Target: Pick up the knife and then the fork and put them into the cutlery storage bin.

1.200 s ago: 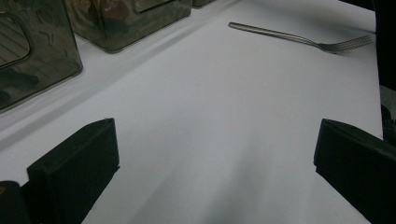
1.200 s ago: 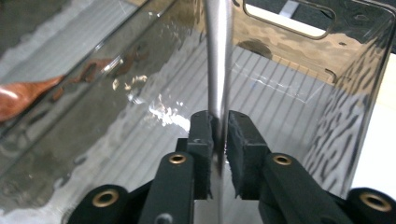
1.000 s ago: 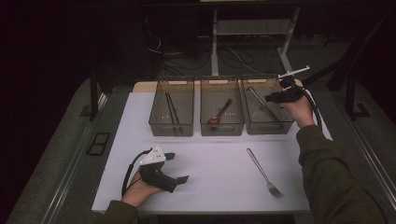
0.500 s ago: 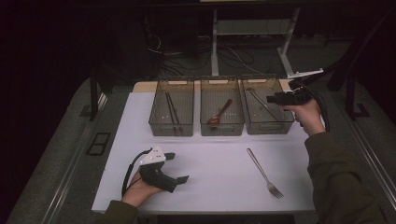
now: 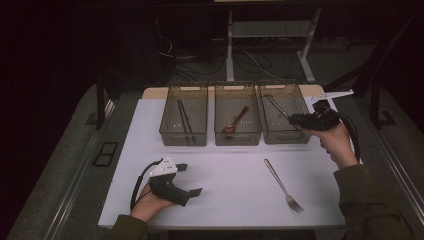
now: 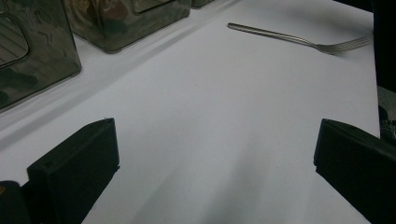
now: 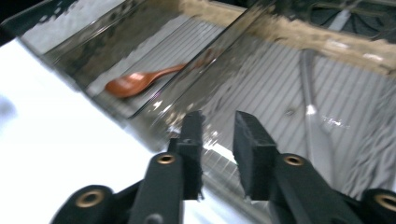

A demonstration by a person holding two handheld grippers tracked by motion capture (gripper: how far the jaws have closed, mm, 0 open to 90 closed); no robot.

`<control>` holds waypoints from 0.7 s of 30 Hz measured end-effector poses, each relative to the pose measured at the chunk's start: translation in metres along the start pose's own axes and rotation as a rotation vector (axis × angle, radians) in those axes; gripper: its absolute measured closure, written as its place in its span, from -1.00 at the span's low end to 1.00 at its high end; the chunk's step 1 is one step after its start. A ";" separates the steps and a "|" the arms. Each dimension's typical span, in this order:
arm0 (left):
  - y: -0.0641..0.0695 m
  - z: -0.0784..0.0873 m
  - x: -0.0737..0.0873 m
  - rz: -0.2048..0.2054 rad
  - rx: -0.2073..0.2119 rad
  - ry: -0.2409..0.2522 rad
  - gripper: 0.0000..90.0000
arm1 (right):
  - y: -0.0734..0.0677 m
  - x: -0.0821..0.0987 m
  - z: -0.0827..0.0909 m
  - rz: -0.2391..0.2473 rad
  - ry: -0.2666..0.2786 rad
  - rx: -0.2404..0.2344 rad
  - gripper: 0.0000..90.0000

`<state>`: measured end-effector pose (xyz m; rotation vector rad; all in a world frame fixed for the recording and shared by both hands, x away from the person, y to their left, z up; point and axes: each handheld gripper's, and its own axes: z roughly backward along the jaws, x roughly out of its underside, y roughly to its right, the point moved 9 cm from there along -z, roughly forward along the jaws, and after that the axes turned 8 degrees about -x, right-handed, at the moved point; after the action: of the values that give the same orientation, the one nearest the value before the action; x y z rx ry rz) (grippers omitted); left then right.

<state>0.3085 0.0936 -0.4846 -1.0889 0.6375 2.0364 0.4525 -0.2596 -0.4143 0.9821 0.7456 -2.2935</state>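
Note:
Three clear bins stand in a row at the back of the white table. The left bin (image 5: 183,121) holds dark chopsticks, and the middle bin (image 5: 238,121) holds a red-brown spoon (image 7: 140,80). A metal utensil (image 7: 313,102) lies in the right bin (image 5: 281,120). A steel fork (image 5: 283,184) lies loose on the table at the front right. My right gripper (image 5: 295,120) hovers at the right bin's near right corner. Its jaws have just been closing and stand a narrow gap apart with nothing between them (image 7: 217,126). My left gripper (image 5: 189,179) rests on the table at the front left, jaws wide apart and empty.
White table surface (image 6: 224,116) stretches between the left gripper and the fork (image 6: 299,39). The bins' walls (image 6: 32,56) rise at the far side. Past the table's back edge are a dark floor, cables and desk legs.
The right hand has drawn back from over the right bin toward its near right corner, and its jaws have narrowed. The left hand has not moved.

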 end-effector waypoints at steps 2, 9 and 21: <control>0.000 0.000 0.000 -0.001 0.000 -0.001 -1.00 | -0.008 0.007 0.000 0.017 -0.010 -0.012 0.73; 0.000 0.000 0.000 -0.001 0.000 0.000 -1.00 | -0.025 0.035 -0.013 0.063 -0.088 -0.027 0.97; 0.000 0.001 0.000 -0.002 0.000 -0.002 -1.00 | -0.045 0.066 -0.043 0.078 -0.204 -0.052 0.97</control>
<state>0.3084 0.0943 -0.4847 -1.0867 0.6348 2.0355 0.4046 -0.2160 -0.4779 0.7269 0.6659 -2.2536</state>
